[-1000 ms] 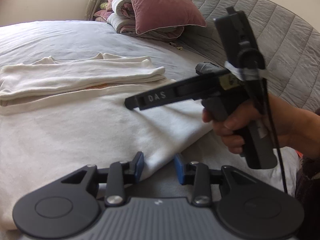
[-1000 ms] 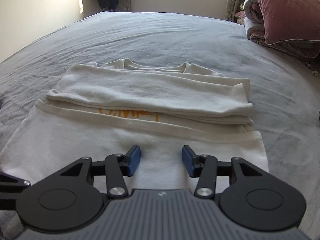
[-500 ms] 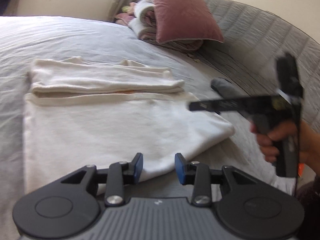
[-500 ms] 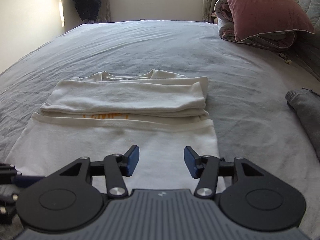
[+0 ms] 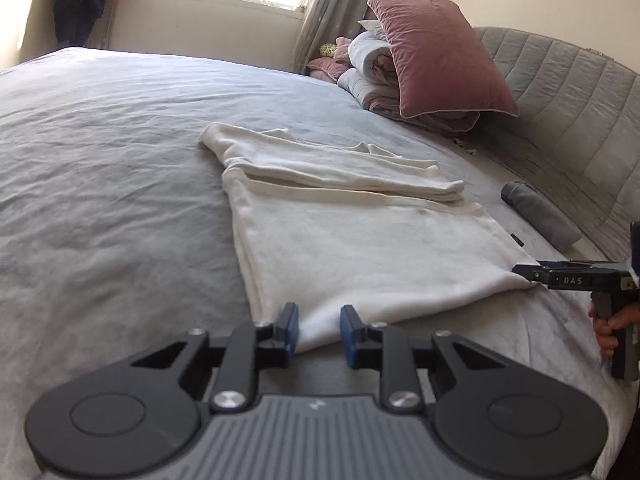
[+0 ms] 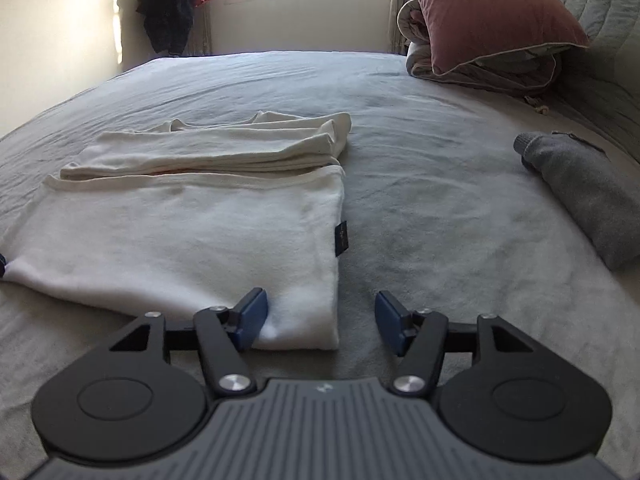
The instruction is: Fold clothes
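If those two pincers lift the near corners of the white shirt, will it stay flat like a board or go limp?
Probably limp: the white shirt is soft knit and already lies folded over itself. Its middle would likely sag between the left gripper and right gripper. It looks light, and the folded sleeves may slip loose.

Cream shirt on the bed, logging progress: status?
Left gripper and right gripper open at near corners. Cream cotton shirt part-folded, flat on grey bed. Rolled grey garment apart, no obstruction.

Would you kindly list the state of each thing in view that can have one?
White shirt: partly folded, flat on the bed.
Left tongs: open, at the shirt's near left corner.
Right tongs: open, astride the near right corner.
Grey garment: rolled up.
Pink pillow: leaning on folded bedding.
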A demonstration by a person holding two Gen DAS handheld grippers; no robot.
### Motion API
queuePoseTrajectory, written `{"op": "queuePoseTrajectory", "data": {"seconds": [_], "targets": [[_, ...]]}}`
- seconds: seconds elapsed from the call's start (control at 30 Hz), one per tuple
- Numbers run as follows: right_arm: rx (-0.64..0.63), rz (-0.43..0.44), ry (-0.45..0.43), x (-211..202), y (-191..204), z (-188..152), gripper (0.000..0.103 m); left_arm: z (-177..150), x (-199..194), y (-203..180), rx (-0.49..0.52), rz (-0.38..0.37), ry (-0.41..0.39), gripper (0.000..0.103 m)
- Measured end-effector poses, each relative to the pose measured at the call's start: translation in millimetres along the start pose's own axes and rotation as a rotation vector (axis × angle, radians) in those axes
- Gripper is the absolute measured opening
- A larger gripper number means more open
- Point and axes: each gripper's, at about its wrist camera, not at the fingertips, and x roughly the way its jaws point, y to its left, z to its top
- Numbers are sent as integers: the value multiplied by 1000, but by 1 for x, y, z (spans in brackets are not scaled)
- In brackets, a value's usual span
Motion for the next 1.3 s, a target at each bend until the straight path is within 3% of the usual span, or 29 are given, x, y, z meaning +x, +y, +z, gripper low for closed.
{"op": "queuePoseTrajectory", "data": {"seconds": [0.2,0.33,0.6,0.87,0.97,1.07,1.17,1.3], "targets": [[35,-4,-44,-14,7,9,64,-1,-21,0,-64,14,-49,26],[-3,63,-101,-25,32,11,64,0,-26,-13,-5,37,-128,28],[-134,90,-34,-9,54,-1,63,-7,0,-14,22,67,-57,28],[6,160,-8,-27,16,-3,63,-8,-21,18,-165,-33,-41,27],[94,198,1,-39,-4,-3,64,-7,-32,37,-309,-59,-35,34],[203,254,28,-46,-25,-4,64,-9,-36,64,-463,-95,-11,34],[354,338,98,-39,-49,-8,64,-14,-30,86,-623,-172,41,33],[502,405,128,-28,-66,-13,61,-16,-17,97,-733,-274,89,33]]}}
